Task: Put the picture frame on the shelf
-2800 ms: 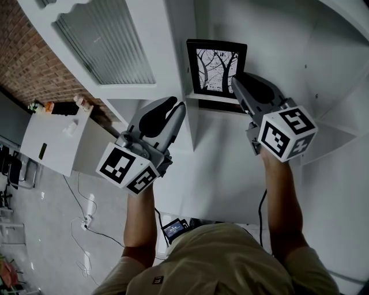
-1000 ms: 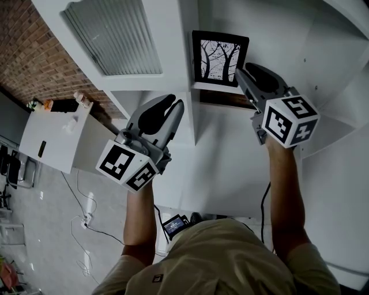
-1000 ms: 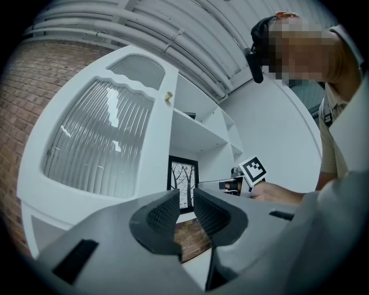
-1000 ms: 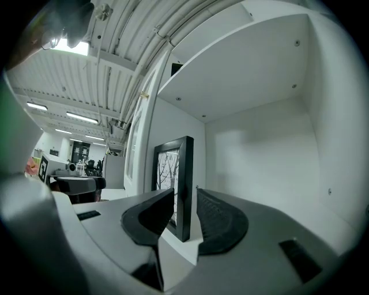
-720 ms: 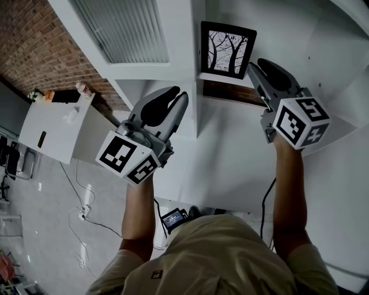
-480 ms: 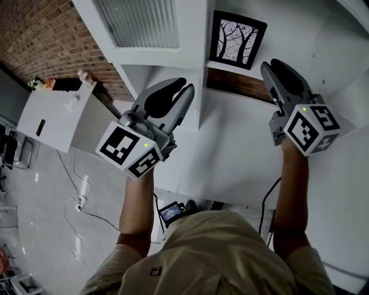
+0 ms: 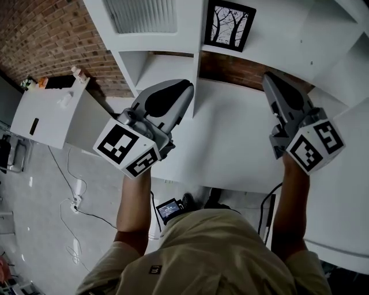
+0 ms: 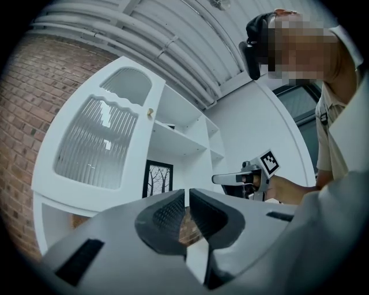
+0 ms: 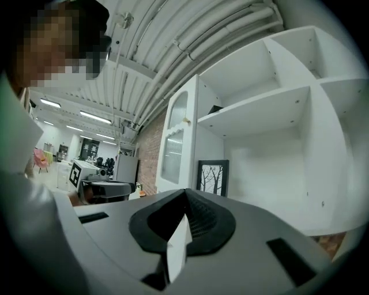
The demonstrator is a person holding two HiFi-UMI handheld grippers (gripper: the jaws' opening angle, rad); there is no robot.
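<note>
**Shelf unit** (image 7: 271,57), white, open compartments on several levels. It fills the far side of the scene, with a brick wall (image 7: 46,34) behind it at the left.

**Glazed door** (image 7: 141,12), ribbed pane, on the left part of the unit.

**Picture frame** (image 7: 229,24), black, holding a print of bare trees. It stands upright on a shelf board in the compartment just right of the glazed door, touched by neither tool. Judged from its position, the placing is done. All that appears to be left is to take both tools away.

**Right hand-held gripper** (image 7: 268,78), grey with a marker cube at the rear. It is held level on the near side of the shelf, to the right of the frame and well apart from it. Its jaws have just been closing and now meet, with nothing between them.

**Left hand-held gripper** (image 7: 185,86), of the same build. It is near the upright divider, lower left of the frame and apart from it. Its jaws are drawn together to a thin slit. It holds nothing and touches nothing.
</note>
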